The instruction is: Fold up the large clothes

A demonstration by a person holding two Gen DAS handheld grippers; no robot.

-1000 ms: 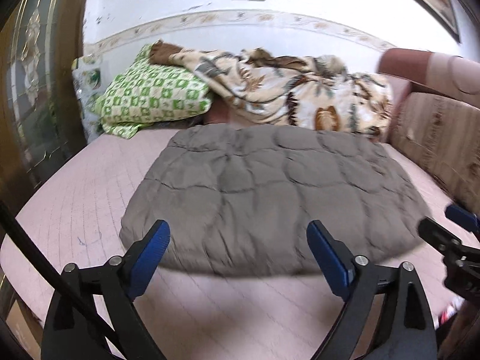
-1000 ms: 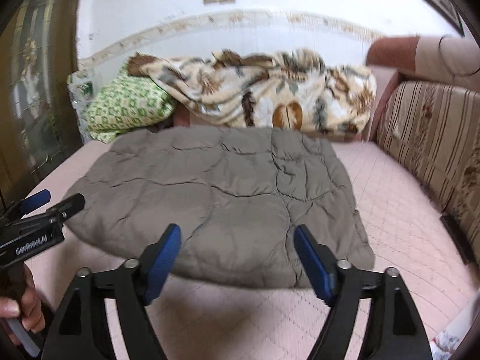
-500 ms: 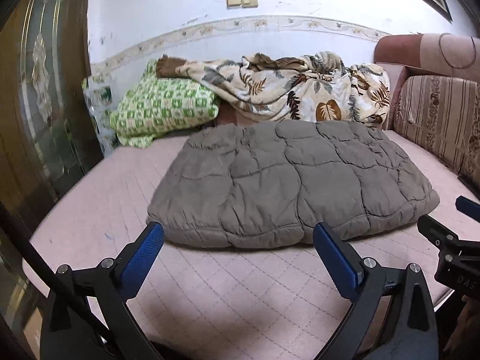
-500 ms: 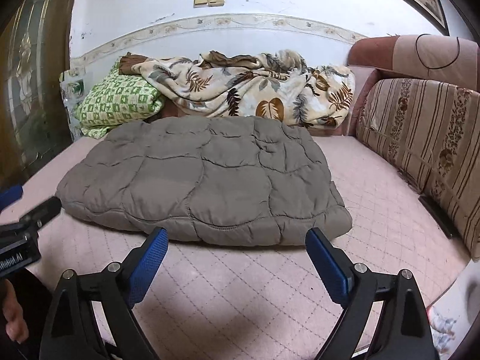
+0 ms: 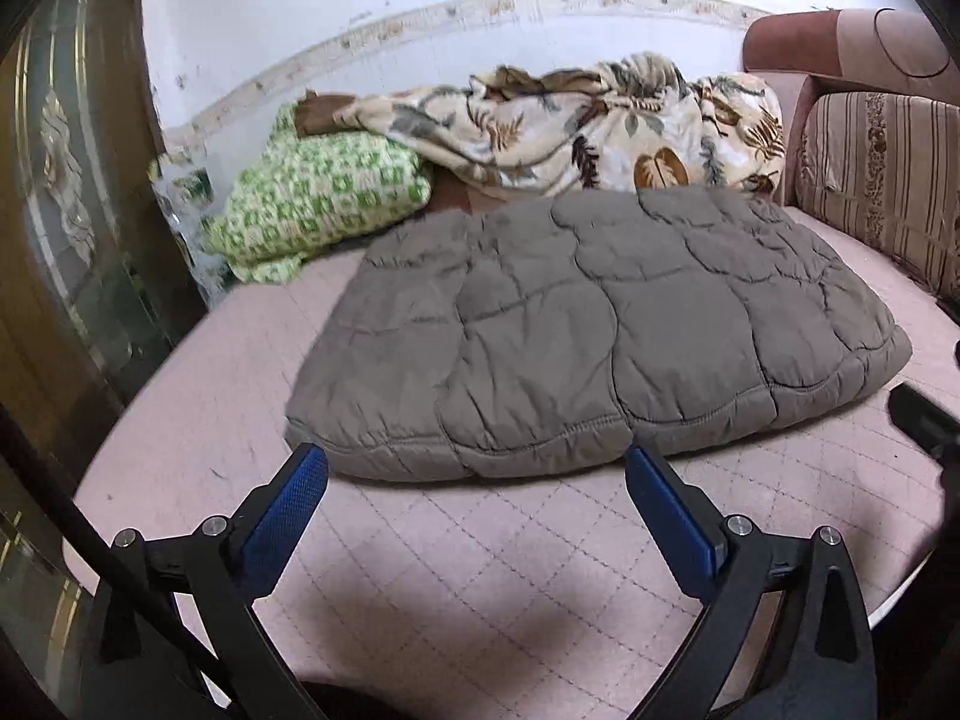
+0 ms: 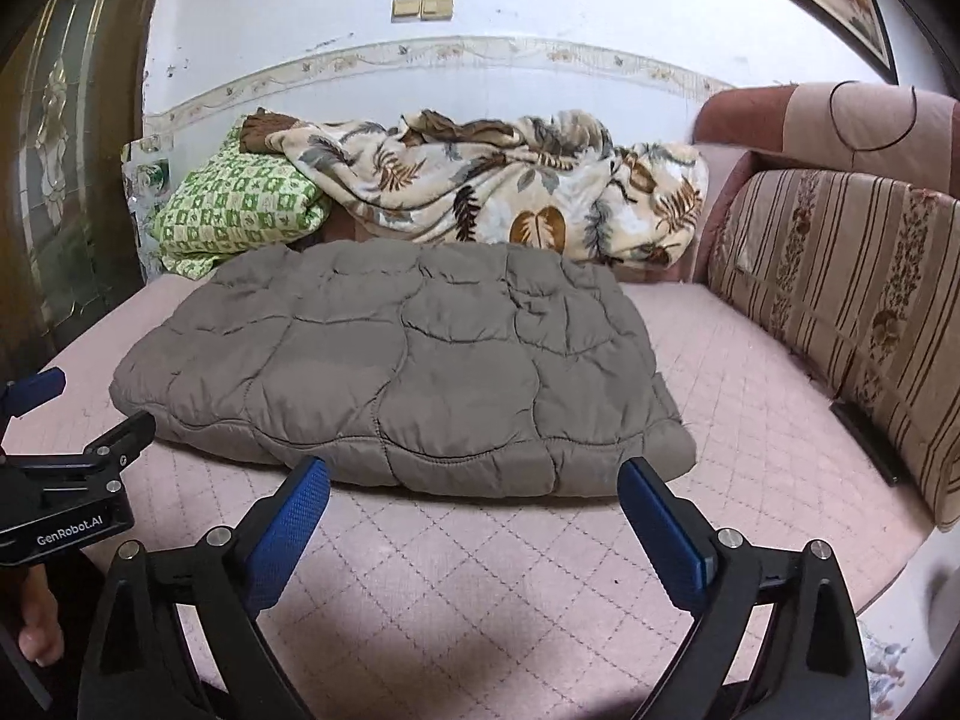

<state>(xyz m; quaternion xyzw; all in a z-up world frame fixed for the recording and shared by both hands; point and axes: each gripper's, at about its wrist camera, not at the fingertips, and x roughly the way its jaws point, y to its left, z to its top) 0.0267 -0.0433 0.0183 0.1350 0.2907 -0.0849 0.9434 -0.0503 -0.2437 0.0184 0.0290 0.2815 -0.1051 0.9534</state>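
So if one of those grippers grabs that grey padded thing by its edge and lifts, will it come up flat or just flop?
Probably flop: the grey quilted garment is puffy and creased, with soft rounded edges sagging onto the bed. It looks light for its bulk, since the padding stays lofty. The folded layers at its right corner might slide apart if lifted by one edge alone.
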